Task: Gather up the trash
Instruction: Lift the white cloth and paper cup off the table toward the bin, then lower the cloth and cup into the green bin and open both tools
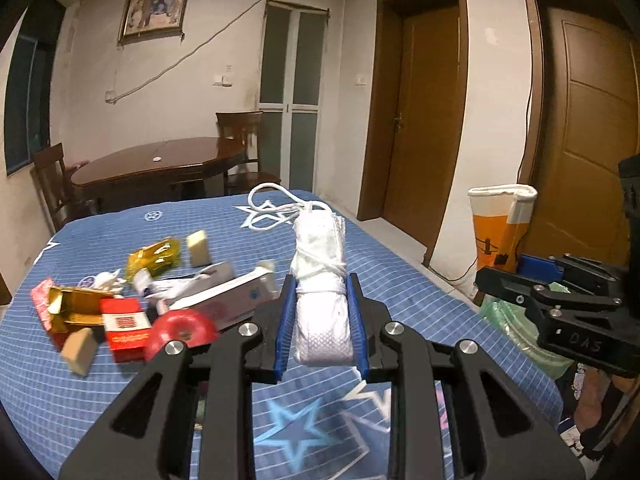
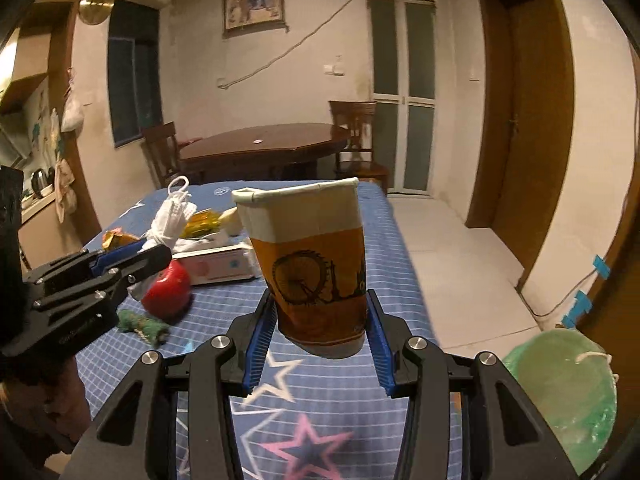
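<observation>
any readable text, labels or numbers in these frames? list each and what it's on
"DAS": handwritten on the right tongs, seen from the left wrist.
Embossed line on the left tongs: too blurred.
Red-and-white box: print too blurred.
White-and-pink box: print too blurred.
Paper cup: drawing only.

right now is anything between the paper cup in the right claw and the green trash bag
Nothing visible. The paper cup is clamped in the right claw, lifted off the blue tablecloth. The green trash bag sits open at lower right, only bare floor showing between them.
</observation>
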Motion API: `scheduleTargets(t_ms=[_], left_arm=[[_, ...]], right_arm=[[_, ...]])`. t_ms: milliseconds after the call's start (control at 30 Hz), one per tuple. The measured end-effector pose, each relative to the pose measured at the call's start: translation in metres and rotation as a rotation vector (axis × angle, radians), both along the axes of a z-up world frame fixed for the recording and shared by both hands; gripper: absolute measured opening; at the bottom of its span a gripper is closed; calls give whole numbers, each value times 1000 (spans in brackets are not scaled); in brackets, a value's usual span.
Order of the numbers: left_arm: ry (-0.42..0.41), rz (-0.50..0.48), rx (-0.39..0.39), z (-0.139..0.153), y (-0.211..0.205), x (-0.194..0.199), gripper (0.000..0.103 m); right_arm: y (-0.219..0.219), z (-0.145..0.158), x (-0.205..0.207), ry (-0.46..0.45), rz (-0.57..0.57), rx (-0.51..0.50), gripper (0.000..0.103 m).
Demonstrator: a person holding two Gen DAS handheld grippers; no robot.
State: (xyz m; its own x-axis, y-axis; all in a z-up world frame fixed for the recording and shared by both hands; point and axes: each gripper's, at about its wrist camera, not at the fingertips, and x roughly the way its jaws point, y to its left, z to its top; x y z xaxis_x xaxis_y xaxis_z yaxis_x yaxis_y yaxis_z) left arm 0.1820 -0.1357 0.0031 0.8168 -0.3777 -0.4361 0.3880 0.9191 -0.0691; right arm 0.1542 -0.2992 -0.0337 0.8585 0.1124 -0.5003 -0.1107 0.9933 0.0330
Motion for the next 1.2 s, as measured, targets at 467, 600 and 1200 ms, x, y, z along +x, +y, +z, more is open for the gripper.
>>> scheduleTargets(t_ms=[467, 600, 1200], left_arm=[[-14, -163, 15, 9, -98, -3, 24], [-6, -237, 19, 8, -133, -5, 24], [179, -518, 75, -44, -276, 8, 24]], right_arm=[[-116, 19, -37, -21, -152, 6, 45], [-169, 21, -50, 4, -219, -1, 45], [-358, -62, -55, 317, -388, 97, 45]])
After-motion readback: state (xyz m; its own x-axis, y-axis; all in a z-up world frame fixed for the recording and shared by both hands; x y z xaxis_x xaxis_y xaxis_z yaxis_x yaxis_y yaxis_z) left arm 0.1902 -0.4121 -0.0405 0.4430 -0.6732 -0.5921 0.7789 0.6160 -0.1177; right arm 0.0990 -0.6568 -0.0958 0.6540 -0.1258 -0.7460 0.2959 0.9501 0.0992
